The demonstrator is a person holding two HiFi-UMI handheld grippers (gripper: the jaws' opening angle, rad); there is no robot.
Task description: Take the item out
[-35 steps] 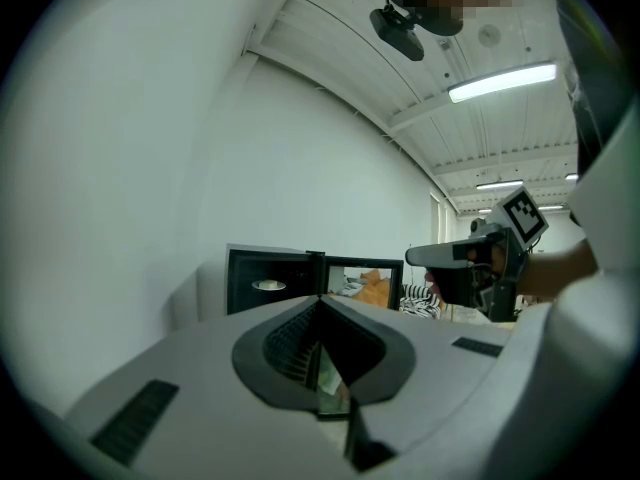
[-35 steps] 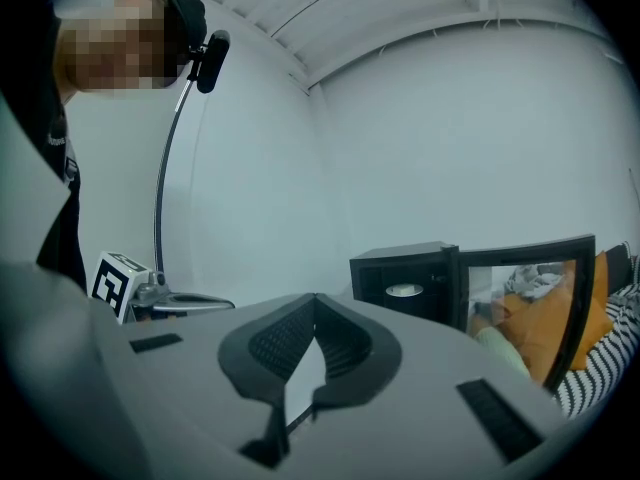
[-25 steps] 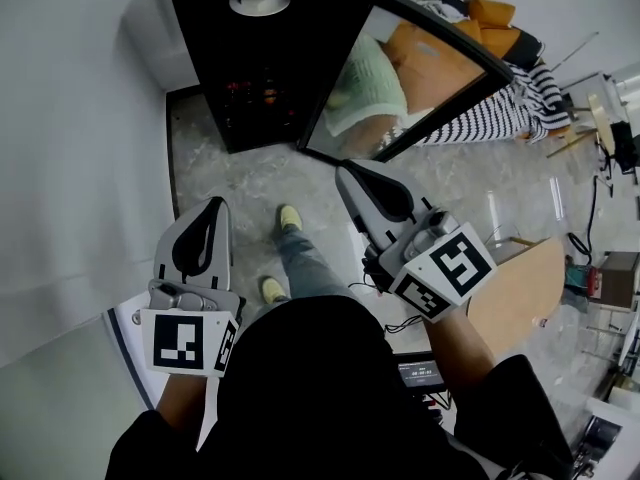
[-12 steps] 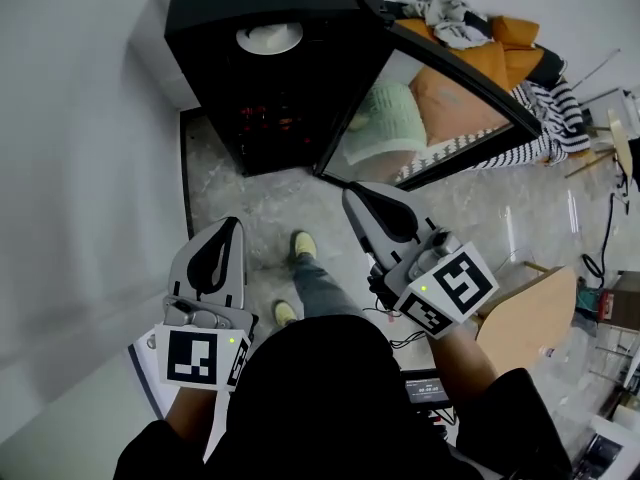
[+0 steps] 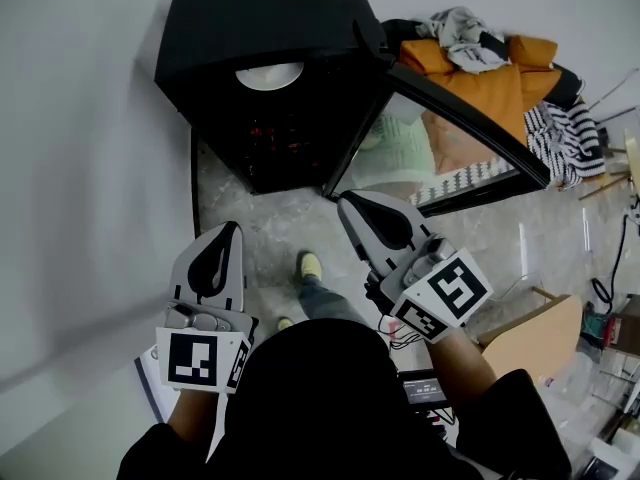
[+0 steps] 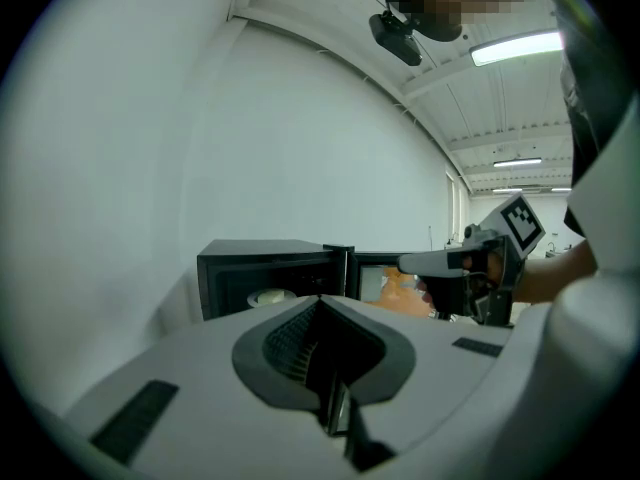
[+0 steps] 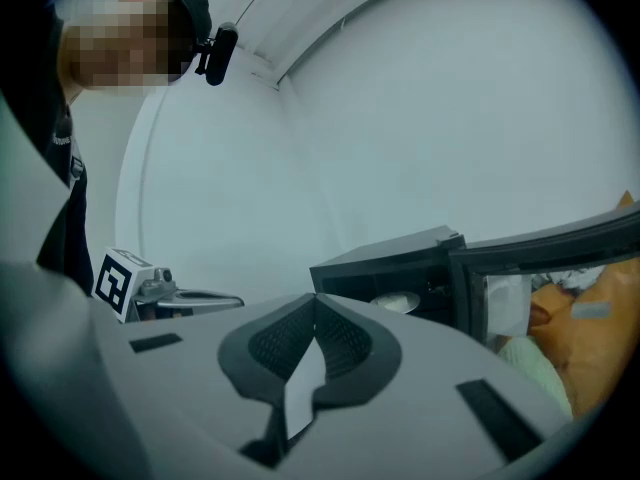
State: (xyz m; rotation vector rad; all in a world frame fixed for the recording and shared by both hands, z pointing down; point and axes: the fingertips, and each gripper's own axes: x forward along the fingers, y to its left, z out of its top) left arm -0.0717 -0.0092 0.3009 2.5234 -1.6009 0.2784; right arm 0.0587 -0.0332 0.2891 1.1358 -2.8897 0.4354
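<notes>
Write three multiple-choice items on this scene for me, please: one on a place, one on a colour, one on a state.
1. Where is the white dish? A inside the cabinet; B on top of it; C beneath it.
2. What colour is the cabinet? A white; B black; C orange.
3. How is the cabinet's door? A shut; B open; C taken off.

Answers: A, the dish shows within the dark opening. B, the casing is black all over. B, the door stands swung out to the side, still attached.
</notes>
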